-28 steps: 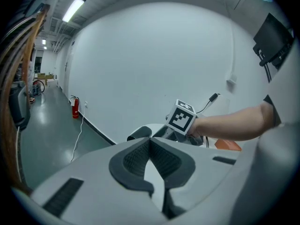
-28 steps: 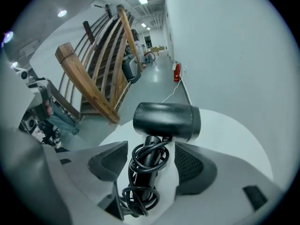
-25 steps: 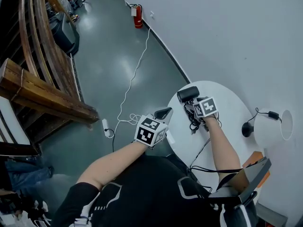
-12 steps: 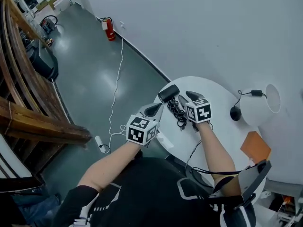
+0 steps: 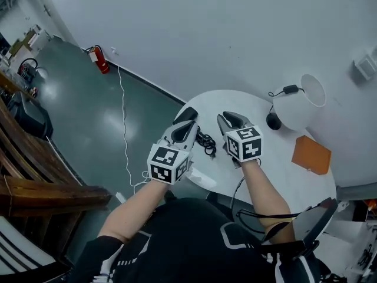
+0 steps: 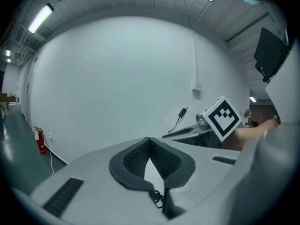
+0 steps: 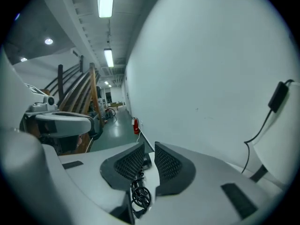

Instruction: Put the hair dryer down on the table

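The dryer (image 5: 189, 114) lay on the round white bench (image 5: 277, 164), near its far left edge, with its coiled cord (image 5: 206, 144) trailing back toward the person. The left hand-held gripper (image 5: 184, 132) hovered just beside the dryer, its jaws closed tip to tip on nothing. The right hand-held gripper (image 5: 230, 120) stood apart from the dryer, across the cord. Its jaws were closing to a narrow gap. The pads pressed on nothing, and the dryer and cord showed through the gap.
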Demonstrator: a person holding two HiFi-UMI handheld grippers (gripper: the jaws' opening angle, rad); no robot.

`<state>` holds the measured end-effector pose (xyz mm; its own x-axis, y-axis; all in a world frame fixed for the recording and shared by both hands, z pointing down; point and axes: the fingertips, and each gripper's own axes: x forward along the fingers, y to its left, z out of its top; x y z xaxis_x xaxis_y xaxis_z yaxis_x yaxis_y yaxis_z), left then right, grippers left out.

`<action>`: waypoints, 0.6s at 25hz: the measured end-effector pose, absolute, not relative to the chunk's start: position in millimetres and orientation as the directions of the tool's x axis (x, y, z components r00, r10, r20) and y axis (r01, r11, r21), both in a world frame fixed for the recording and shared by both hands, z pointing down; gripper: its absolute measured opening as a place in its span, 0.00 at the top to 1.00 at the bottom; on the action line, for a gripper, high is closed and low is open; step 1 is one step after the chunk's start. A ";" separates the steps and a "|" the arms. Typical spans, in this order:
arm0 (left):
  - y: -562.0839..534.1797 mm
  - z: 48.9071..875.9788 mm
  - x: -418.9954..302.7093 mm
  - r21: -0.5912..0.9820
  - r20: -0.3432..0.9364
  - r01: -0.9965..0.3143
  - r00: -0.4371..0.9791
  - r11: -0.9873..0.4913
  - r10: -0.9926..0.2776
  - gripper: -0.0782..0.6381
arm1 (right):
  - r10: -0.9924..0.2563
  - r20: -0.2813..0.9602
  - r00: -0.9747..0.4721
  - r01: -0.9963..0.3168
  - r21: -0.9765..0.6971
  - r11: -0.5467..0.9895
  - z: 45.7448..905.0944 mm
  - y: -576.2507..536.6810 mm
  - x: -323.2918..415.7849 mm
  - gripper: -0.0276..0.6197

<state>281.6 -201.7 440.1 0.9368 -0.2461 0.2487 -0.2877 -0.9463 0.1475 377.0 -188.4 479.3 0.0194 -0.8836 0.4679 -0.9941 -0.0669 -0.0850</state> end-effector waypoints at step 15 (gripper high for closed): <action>-166.0 392.6 319.2 0.056 0.144 -0.127 0.983 -0.990 -0.117 0.88 | -0.910 0.281 0.305 -0.943 -0.048 -0.331 404.4 -98.7 402.7 0.87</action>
<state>319.2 -166.0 392.6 0.9826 -0.1174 0.1442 -0.1266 -0.9903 0.0565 402.7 -98.7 404.4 0.3047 -0.9100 0.2811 -0.9425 -0.3306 -0.0484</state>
